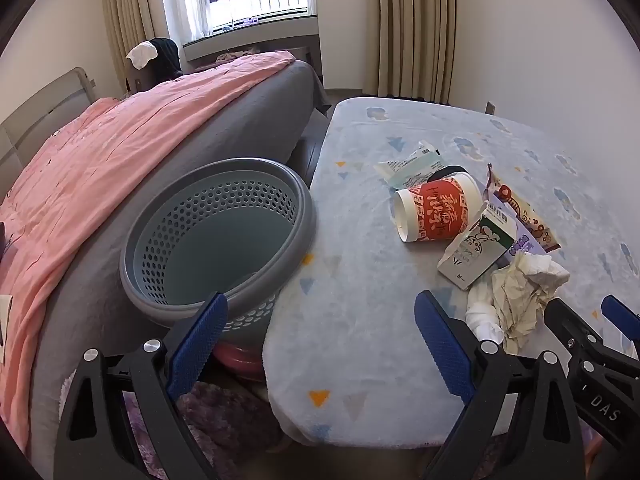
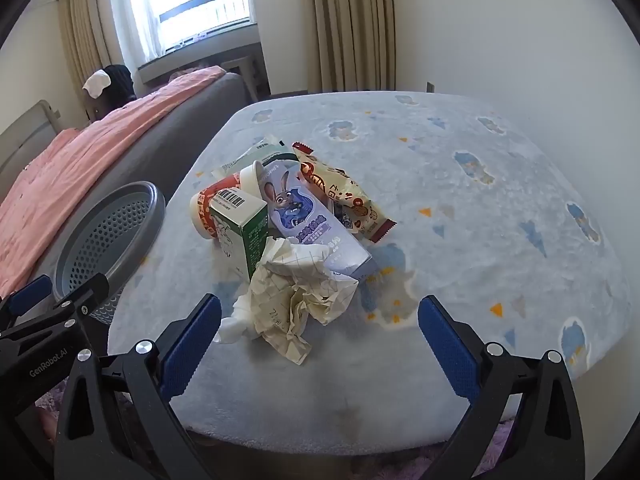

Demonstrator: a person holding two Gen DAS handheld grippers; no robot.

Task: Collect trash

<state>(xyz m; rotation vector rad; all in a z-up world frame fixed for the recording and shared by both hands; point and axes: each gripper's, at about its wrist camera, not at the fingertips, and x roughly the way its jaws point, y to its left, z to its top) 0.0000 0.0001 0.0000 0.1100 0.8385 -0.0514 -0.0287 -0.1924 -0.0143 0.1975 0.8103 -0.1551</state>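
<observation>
A pile of trash lies on the pale blue patterned table [image 1: 360, 280]: crumpled paper [image 2: 304, 300] [image 1: 520, 296] nearest, a green and white carton [image 2: 240, 232] [image 1: 476, 248], a red and white cup [image 1: 432, 212] on its side, a purple rabbit box [image 2: 304, 220], a snack wrapper [image 2: 348, 196] and leaflets [image 1: 412, 164]. A grey perforated bin [image 1: 216, 240] [image 2: 108, 232] stands left of the table and looks empty. My left gripper [image 1: 320, 344] is open between bin and pile. My right gripper [image 2: 320, 340] is open, just short of the crumpled paper.
A bed with a pink cover [image 1: 100, 168] runs along the left, tight against the bin. A window and beige curtains [image 1: 416, 28] stand at the back. A purple fluffy rug [image 1: 224, 420] lies below the table's near edge.
</observation>
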